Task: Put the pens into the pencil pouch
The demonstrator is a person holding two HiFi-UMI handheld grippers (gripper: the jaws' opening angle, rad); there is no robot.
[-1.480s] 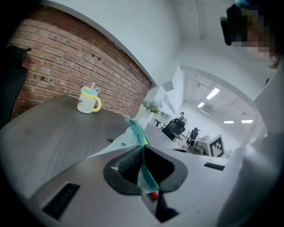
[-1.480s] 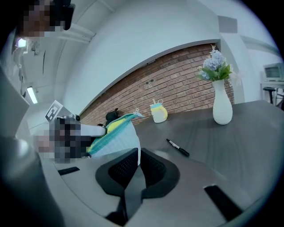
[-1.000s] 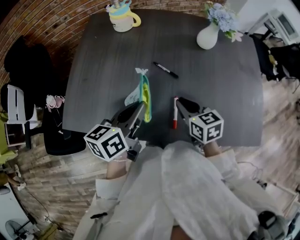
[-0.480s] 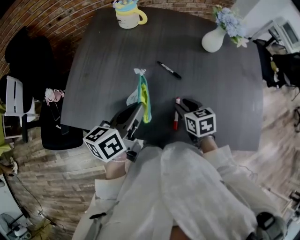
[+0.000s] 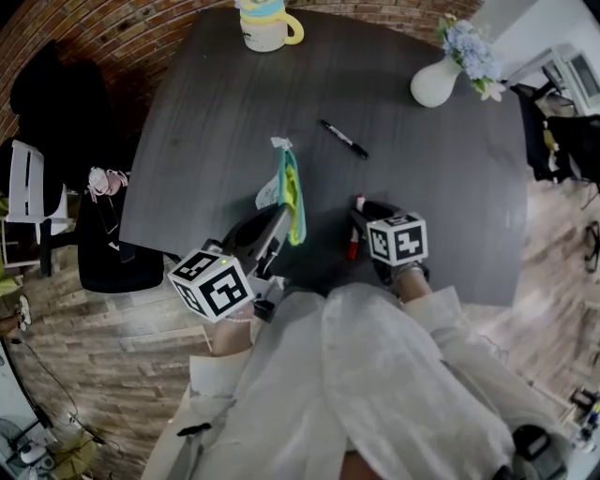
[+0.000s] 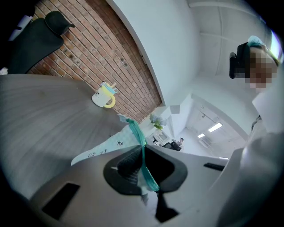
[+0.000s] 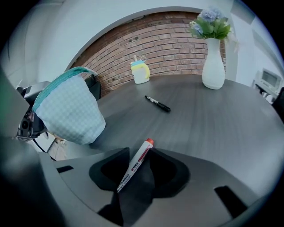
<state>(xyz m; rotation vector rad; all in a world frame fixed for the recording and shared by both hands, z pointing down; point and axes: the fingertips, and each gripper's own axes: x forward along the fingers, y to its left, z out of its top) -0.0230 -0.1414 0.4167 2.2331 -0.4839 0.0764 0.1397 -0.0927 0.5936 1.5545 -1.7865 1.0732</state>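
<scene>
In the head view my left gripper (image 5: 278,225) is shut on the near edge of the pencil pouch (image 5: 291,192), a pale checked pouch with a teal zipper that stands on edge on the dark table (image 5: 216,122). The left gripper view shows the teal zipper edge of the pouch (image 6: 126,137) pinched between the jaws of my left gripper (image 6: 142,166). My right gripper (image 7: 140,170) is low over the table, its jaws opening wide. A red-capped marker (image 7: 135,164) lies loose between them, leaning on the left jaw. A black pen (image 5: 344,139) lies farther back.
A yellow mug (image 5: 265,28) stands at the table's far edge and a white vase with flowers (image 5: 439,82) at the far right. Black chairs stand off the table's left side. The person's white sleeves cover the near edge.
My right gripper has sunk toward the table with the red marker and its jaws have spread apart, letting go of the marker. The left gripper still holds the pouch in place.
</scene>
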